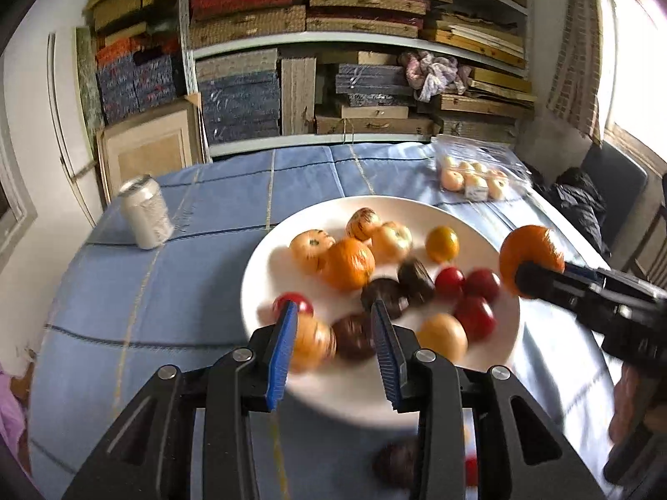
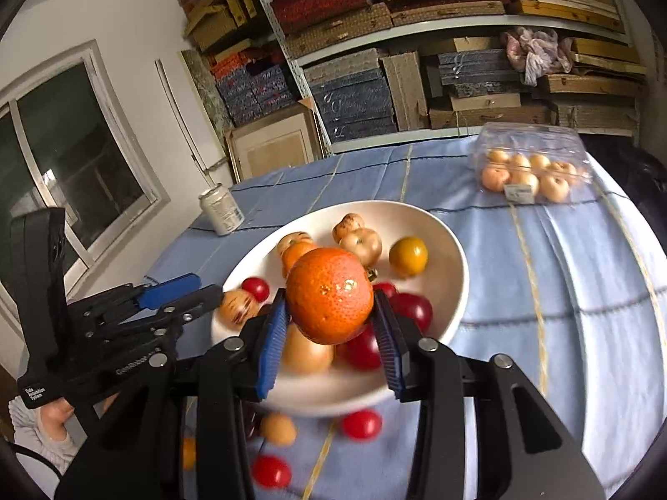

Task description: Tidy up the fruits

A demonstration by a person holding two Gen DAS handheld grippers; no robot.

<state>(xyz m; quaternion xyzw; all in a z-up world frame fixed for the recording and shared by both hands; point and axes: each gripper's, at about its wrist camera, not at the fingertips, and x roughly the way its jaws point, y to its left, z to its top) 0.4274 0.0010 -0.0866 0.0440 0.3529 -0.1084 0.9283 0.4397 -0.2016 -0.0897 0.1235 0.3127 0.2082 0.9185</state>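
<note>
Orange and round, the mandarin sits squeezed between the blue pads of the right tool, held up over the white plate so it can probably go in with the other fruit. The left tool holds nothing; its two fingers stand a little apart above the plate's near side. A few red fruits lie on the blue cloth of the desk, likely waiting their turn.
</note>
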